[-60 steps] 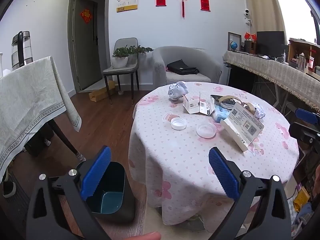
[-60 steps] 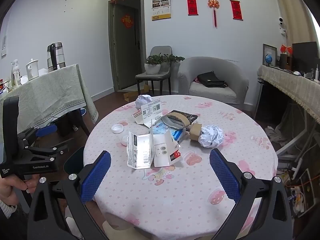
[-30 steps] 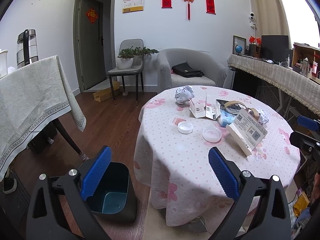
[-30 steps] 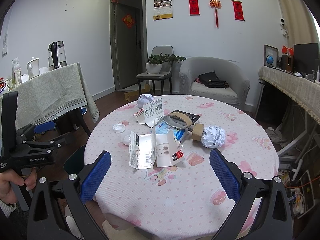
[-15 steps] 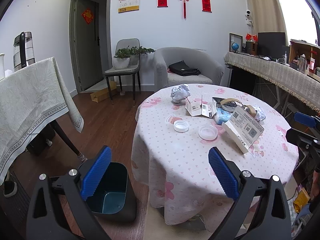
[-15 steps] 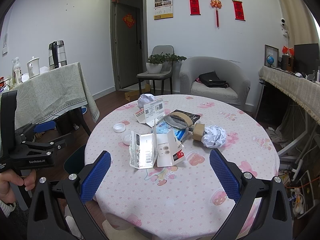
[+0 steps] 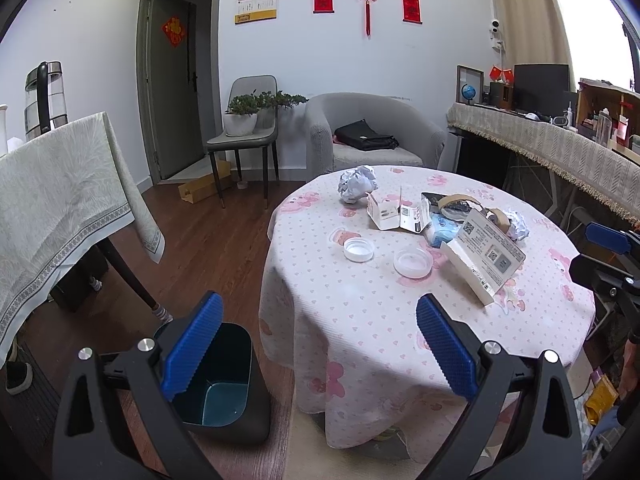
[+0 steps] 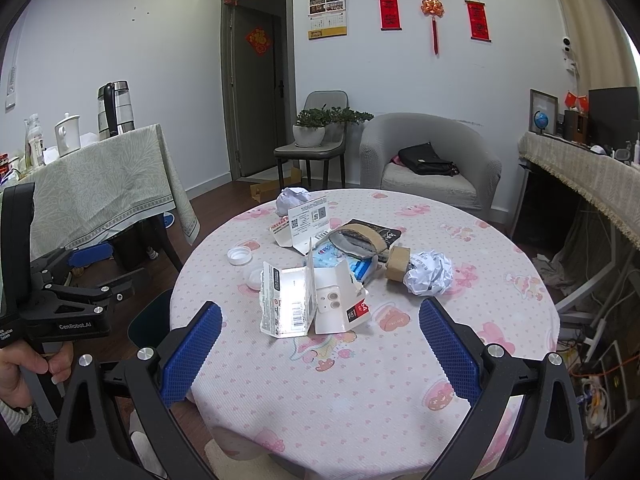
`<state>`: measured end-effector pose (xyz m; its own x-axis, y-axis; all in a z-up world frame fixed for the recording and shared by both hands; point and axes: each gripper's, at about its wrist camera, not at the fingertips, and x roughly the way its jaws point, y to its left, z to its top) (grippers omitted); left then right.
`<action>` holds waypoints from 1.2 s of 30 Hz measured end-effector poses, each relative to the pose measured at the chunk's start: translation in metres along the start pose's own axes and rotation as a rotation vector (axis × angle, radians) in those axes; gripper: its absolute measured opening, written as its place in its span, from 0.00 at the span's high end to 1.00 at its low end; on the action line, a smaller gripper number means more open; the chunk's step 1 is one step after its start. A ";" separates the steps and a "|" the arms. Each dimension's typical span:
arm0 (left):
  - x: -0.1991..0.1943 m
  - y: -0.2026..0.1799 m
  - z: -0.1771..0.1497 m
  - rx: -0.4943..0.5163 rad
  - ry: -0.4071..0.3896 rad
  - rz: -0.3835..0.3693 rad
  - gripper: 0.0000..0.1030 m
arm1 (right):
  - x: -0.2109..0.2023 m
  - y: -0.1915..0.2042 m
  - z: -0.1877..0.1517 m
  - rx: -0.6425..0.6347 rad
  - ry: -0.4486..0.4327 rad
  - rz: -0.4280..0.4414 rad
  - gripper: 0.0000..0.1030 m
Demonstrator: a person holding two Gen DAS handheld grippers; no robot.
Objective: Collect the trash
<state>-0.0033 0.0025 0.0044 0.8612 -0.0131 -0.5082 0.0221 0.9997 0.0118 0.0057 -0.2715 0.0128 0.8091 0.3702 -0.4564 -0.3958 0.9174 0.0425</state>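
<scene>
Trash all on the round surface draped in white, pink-patterned cloth [image 8: 360, 380]. Opened white cardboard packaging [image 8: 312, 300] at centre of the right wrist view. Crumpled white paper ball [image 8: 428, 273] to its right, seemingly against a brown cardboard tape roll [image 8: 397, 268]. Blue plastic pack [image 8: 326, 256] just behind the packaging, and white round lids [image 7: 359, 249] toward the surface's left edge.

Dark open-topped bin with teal inside [image 7: 224, 396] standing on the wooden floor at lower left of the left wrist view, just beside the cloth's hanging edge. Nothing visible inside it. Likely set there so pieces can go straight off the surface's side and down.

Left gripper [image 7: 320, 320]: jaws spread wide and empty, hovering short of the surface with the bin beneath its left finger. Probably kept on that side to serve the lids and the bin.

Right gripper [image 8: 320, 336]: jaws likewise spread and empty, aimed squarely at the cardboard packaging and framing it between the blue pads [image 8: 192, 352]. Looks readied for a first pick, though well apart from all trash.
</scene>
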 end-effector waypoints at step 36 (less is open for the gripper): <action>0.001 -0.001 -0.002 0.003 0.013 -0.023 0.14 | 0.003 0.002 -0.003 0.012 0.008 0.005 0.03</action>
<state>-0.0036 0.0019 0.0028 0.8535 -0.0361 -0.5199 0.0437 0.9990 0.0024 0.0061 -0.2694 0.0090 0.8036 0.3739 -0.4630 -0.3947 0.9171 0.0555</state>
